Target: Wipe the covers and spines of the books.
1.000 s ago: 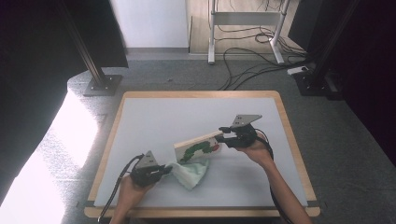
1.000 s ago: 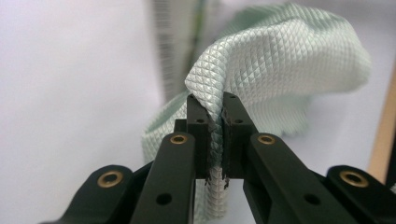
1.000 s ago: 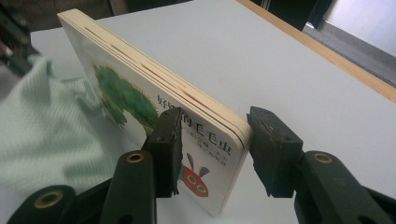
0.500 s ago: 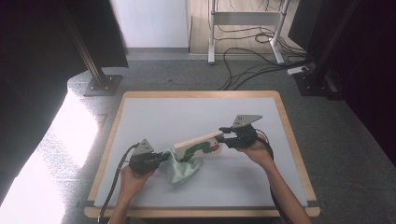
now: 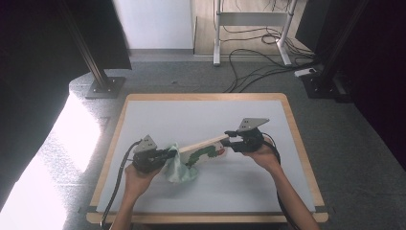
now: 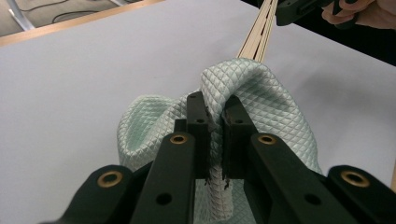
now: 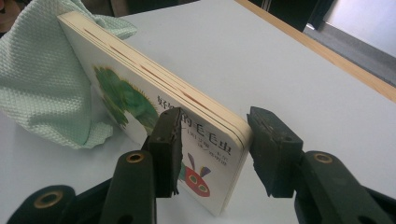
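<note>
mint-green quilted cloth (image 6: pixel 261 93) hangs bunched in the left gripper (image 5: pixel 163 155), its two jaws pressed together on a fold of it, so the fabric bulges up above the pads and droops below them. in the high view the cloth (image 5: pixel 179 165) sits left of centre on the table, just beside the near end of a thick board book (image 5: pixel 203 147) and touching it; the right gripper view shows the cloth (image 7: pixel 42 88) crumpled against the book's far end and cover side.

the board book (image 7: pixel 154 107) stands on its long edge, tilted, with a green caterpillar picture and chinese characters on the cover. the right gripper (image 5: pixel 233 141) holds its other end: one jaw lies flat on the cover, the other stands by the back, and whether that pad touches cannot be told. in the left gripper view the book's pale page edges (image 6: pixel 259 32) run away behind the cloth toward the right hand (image 6: pixel 369 11).

both rest over a grey mat (image 5: pixel 201 115) on a wooden-rimmed table (image 5: pixel 292 124). beyond it lie cables (image 5: pixel 253 72) on grey carpet, a white frame's legs (image 5: pixel 218 43) and a black stand foot (image 5: pixel 103 86), all well apart from the work.
</note>
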The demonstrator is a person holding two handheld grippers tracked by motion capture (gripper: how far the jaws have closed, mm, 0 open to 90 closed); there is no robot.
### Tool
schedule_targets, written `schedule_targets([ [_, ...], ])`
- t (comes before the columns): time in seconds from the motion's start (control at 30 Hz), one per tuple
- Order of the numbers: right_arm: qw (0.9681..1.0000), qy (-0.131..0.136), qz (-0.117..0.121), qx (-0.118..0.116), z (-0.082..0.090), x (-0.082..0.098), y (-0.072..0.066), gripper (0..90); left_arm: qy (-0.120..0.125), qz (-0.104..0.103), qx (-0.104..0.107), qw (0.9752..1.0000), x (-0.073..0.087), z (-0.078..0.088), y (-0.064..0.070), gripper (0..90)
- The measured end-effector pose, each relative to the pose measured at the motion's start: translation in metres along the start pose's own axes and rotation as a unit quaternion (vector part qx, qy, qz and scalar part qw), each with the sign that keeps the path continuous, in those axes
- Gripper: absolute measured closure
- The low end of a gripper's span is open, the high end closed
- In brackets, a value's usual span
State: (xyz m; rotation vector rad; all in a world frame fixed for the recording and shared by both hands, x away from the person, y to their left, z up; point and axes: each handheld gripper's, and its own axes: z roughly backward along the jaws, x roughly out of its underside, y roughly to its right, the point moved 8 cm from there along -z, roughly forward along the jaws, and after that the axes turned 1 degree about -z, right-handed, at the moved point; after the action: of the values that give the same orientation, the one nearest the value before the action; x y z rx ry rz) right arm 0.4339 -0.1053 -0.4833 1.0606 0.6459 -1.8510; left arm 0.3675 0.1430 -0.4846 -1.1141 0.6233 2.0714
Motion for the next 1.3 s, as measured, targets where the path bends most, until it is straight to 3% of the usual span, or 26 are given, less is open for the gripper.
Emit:
schedule_targets([
  [0.23, 1.0, 0.0, -0.001, 0.001, -0.001, 0.0, 0.0, 53.6, -0.034, -0.001, -0.014, 0.9993, 0.019, -0.015, -0.002, 83.7],
  [0.37, 1.0, -0.001, 0.0, 0.002, -0.001, 0.0, 0.0, 53.6, -0.032, 0.004, -0.009, 0.9994, 0.018, -0.014, -0.001, 83.7],
  [0.47, 1.0, -0.001, 0.001, 0.001, -0.001, 0.0, 0.0, 53.6, -0.012, 0.011, 0.004, 0.9999, 0.008, -0.006, 0.0, 83.6],
  [0.57, 1.0, -0.001, 0.0, 0.002, -0.001, 0.0, 0.0, 53.5, -0.018, -0.003, -0.011, 0.9998, 0.002, -0.004, 0.001, 83.7],
  [0.67, 1.0, -0.001, -0.001, 0.003, -0.001, 0.0, 0.0, 53.5, -0.013, 0.005, -0.006, 0.9999, 0.004, -0.005, 0.001, 83.7],
  [0.9, 1.0, -0.003, 0.0, 0.003, -0.001, -0.001, 0.0, 53.4, -0.046, 0.003, -0.019, 0.9988, 0.027, -0.019, 0.001, 83.7],
  [1.3, 1.0, -0.004, -0.001, 0.006, -0.002, -0.001, 0.0, 53.1, -0.1, 0.008, -0.039, 0.9942, 0.067, -0.045, 0.0, 83.8],
])
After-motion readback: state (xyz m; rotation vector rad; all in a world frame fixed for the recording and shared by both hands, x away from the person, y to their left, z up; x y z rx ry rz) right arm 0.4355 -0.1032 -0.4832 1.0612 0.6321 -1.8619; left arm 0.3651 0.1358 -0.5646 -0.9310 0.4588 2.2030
